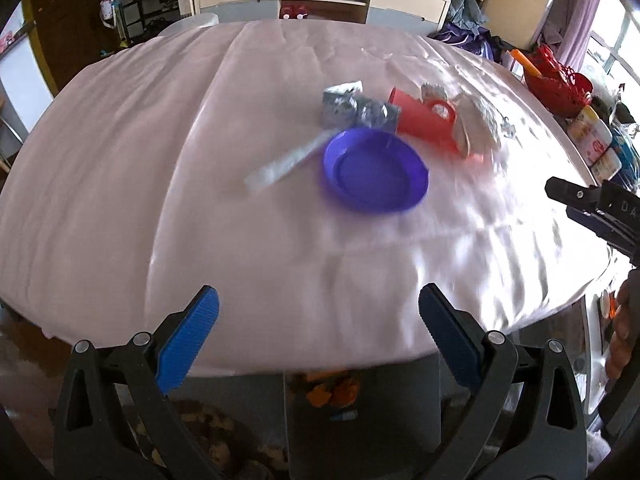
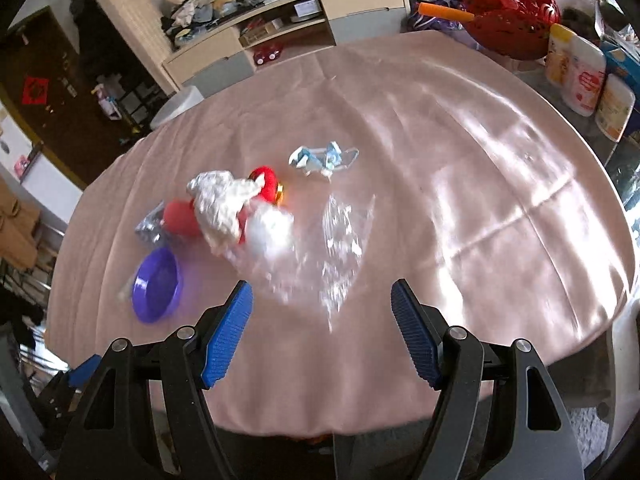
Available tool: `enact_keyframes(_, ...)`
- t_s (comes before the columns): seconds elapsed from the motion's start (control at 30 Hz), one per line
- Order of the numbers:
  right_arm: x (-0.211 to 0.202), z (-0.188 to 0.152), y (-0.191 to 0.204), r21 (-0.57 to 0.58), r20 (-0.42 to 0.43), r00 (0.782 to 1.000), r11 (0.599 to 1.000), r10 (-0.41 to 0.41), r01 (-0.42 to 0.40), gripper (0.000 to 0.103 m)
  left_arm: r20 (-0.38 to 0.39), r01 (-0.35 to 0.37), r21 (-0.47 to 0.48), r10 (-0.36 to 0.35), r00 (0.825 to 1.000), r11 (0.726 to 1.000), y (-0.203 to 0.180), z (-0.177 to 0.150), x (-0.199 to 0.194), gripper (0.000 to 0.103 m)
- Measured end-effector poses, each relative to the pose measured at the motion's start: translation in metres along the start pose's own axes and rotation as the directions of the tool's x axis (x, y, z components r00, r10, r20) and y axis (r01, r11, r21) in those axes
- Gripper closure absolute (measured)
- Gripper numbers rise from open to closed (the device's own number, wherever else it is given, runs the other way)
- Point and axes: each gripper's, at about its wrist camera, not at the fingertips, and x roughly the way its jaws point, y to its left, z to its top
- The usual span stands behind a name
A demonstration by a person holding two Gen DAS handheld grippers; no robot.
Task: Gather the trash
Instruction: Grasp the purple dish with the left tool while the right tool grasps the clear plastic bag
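Bowl (image 1: 375, 170) on tablecloth (image 1: 160, 160), cup (image 1: 424, 122) & crumpled tissue (image 1: 478, 126) just behind.

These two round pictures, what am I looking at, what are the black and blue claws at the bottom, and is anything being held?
No robot here: a person carries a two-finger gripper in each hand, each with a fisheye camera looking along its fingers, hence the round, bent look. One picture is from the left gripper, the other from the right gripper. The blue parts are the fingers' pads. Both grippers are open and hold nothing.

Both look at a table under a pink cloth. On it lie a purple plate, a red cup on its side, crumpled white tissue, a silver wrapper, clear plastic film and a blue-white scrap. The rubbish awaits collecting.
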Motion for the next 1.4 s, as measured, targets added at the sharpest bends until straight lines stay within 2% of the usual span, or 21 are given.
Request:
enact_keyframes(0.23, 0.023, 0.009, 0.001, 0.008, -0.037, 0.999, 1.000, 0.004, -0.004, 0.030, -0.012, 0.003, 0.028, -0.003, 1.000, 1.000, -0.009, 0.024, 0.024, 0.008)
enact_keyframes(0.7, 0.031, 0.008, 0.000, 0.005, -0.045, 0.999, 1.000, 0.026, -0.026, 0.031, 0.004, 0.006, 0.069, -0.006, 1.000, 0.998, -0.032, 0.062, 0.055, 0.008)
enact_keyframes(0.77, 0.032, 0.008, 0.001, -0.006, -0.041, 0.999, 1.000, 0.020, -0.020, 0.034, 0.009, 0.009, 0.069, -0.009, 1.000, 0.998, -0.035, 0.067, 0.058, 0.008)
enact_keyframes(0.83, 0.034, 0.009, 0.002, -0.013, -0.041, 0.999, 1.000, 0.024, -0.025, 0.042, 0.012, 0.020, 0.069, -0.021, 1.000, 0.997, -0.039, 0.072, 0.061, 0.008)
enact_keyframes(0.9, 0.035, 0.011, 0.002, -0.008, -0.043, 0.999, 0.999, 0.031, -0.032, 0.043, 0.016, 0.024, 0.077, -0.025, 1.000, 0.997, -0.042, 0.075, 0.063, 0.009)
enact_keyframes(0.97, 0.035, 0.010, 0.001, -0.009, -0.043, 0.998, 0.999, 0.034, -0.034, 0.043, 0.028, 0.010, 0.095, -0.013, 1.000, 0.995, -0.046, 0.074, 0.063, 0.012)
enact_keyframes(1.03, 0.033, 0.009, -0.001, -0.002, -0.045, 0.998, 0.999, 0.041, -0.041, 0.046, 0.041, -0.015, 0.116, 0.011, 0.999, 0.993, -0.049, 0.073, 0.063, 0.024)
enact_keyframes(1.07, 0.031, 0.009, -0.003, 0.003, -0.045, 0.998, 0.999, 0.045, -0.045, 0.047, 0.046, -0.027, 0.126, 0.021, 0.999, 0.992, -0.051, 0.073, 0.062, 0.027)
enact_keyframes(1.1, 0.028, 0.009, -0.004, 0.006, -0.042, 0.998, 0.999, 0.046, -0.046, 0.053, 0.044, -0.018, 0.133, 0.012, 0.999, 0.991, -0.050, 0.072, 0.060, 0.026)
enact_keyframes(1.13, 0.024, 0.009, -0.006, 0.007, -0.037, 0.998, 0.999, 0.046, -0.045, 0.054, 0.042, -0.009, 0.136, 0.003, 0.999, 0.991, -0.050, 0.071, 0.059, 0.026)
enact_keyframes(1.17, 0.020, 0.009, -0.007, 0.007, -0.029, 0.999, 0.999, 0.046, -0.046, 0.065, 0.040, -0.005, 0.140, 0.000, 0.999, 0.990, -0.050, 0.070, 0.059, 0.026)
enact_keyframes(1.2, 0.017, 0.009, -0.008, 0.006, -0.026, 0.998, 0.999, 0.048, -0.048, 0.070, 0.040, -0.004, 0.146, -0.001, 0.999, 0.989, -0.050, 0.068, 0.058, 0.027)
enact_keyframes(1.4, -0.002, 0.002, -0.008, -0.007, 0.003, 0.998, 0.998, 0.063, -0.063, 0.075, 0.040, -0.005, 0.186, -0.002, 0.999, 0.983, -0.052, 0.053, 0.049, 0.027)
